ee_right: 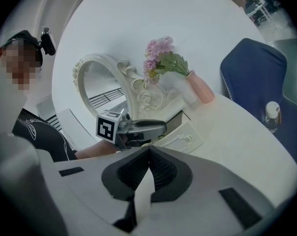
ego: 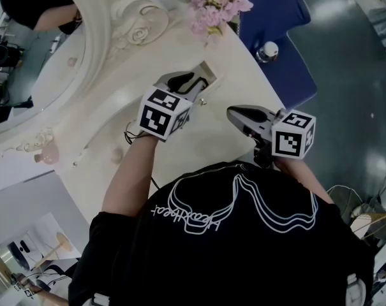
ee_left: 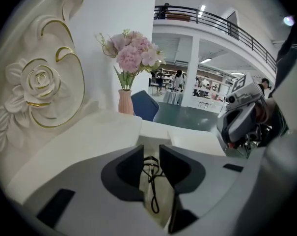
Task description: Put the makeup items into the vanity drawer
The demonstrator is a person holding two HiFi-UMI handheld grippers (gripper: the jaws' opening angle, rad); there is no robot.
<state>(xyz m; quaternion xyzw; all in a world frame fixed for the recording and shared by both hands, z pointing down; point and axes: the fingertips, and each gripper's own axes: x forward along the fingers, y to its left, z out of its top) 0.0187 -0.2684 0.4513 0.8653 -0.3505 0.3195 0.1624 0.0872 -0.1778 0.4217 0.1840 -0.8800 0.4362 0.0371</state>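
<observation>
Hovering over the open drawer (ego: 208,74) near the desk's far edge.
Left gripper (ee_left: 151,150) fingers apart, black tool (ee_left: 151,183) lying in the drawer between them; right gripper (ee_right: 148,150) fingers together, empty.

Smooth, glossy cream vanity top (ego: 234,85)

Large open hall; balcony railing (ee_left: 217,21) above, ornate vanity mirror (ego: 46,75)

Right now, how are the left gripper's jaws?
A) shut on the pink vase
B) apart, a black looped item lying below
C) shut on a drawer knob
B: the left gripper has its jaws standing apart, and the black looped item lies loose in the drawer below.
</observation>
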